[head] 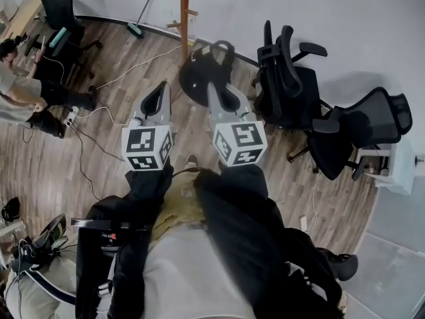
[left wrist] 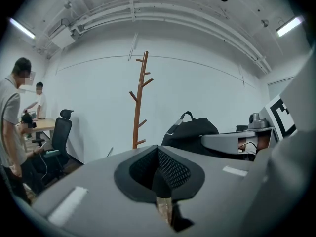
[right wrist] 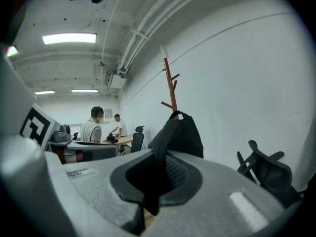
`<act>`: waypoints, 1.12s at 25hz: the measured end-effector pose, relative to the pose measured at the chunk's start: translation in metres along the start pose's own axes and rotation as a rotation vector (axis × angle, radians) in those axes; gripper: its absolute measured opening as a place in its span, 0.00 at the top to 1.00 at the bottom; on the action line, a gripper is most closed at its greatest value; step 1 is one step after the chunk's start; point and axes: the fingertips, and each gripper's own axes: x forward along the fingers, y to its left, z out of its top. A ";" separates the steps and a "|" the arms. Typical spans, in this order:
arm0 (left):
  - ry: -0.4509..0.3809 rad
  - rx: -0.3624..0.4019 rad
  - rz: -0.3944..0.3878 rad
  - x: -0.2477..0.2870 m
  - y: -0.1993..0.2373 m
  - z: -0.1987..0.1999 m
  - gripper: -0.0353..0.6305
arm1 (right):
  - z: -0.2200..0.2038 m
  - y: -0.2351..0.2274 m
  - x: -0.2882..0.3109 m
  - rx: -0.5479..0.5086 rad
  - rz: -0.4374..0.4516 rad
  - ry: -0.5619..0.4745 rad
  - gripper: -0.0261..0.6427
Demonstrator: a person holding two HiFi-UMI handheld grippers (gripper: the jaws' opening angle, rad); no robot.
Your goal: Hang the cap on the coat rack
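Observation:
The wooden coat rack (head: pixel 184 12) stands by the white wall on a round dark base (head: pixel 192 84); its bare pegs show in the left gripper view (left wrist: pixel 139 102). My right gripper (head: pixel 216 88) is shut on the black cap (head: pixel 212 57), which rises from its jaws with its strap loop on top (right wrist: pixel 178 132). Seen along the right gripper, the cap covers the lower part of the rack (right wrist: pixel 170 85). In the left gripper view the cap (left wrist: pixel 190 132) is to the right of the rack. My left gripper (head: pixel 159 90) is beside the right one, shut and holding nothing (left wrist: pixel 159 149).
Two black office chairs (head: pixel 292 85) (head: pixel 362 128) stand right of the rack. A person (head: pixel 13 92) sits at a desk at far left, with another chair (head: pixel 60 12) and floor cables (head: pixel 99 118) nearby. A broom (head: pixel 139 18) leans on the wall.

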 end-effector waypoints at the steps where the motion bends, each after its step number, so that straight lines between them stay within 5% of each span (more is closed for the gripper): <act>1: 0.002 0.002 0.005 0.003 0.001 0.000 0.95 | 0.000 -0.002 0.003 0.004 0.007 0.001 0.95; 15: 0.050 -0.017 0.060 0.044 0.032 -0.006 0.95 | -0.015 -0.006 0.061 0.032 0.074 0.059 0.95; 28: -0.009 -0.051 0.025 0.078 0.119 0.018 0.95 | 0.000 0.024 0.147 -0.016 0.039 0.061 0.95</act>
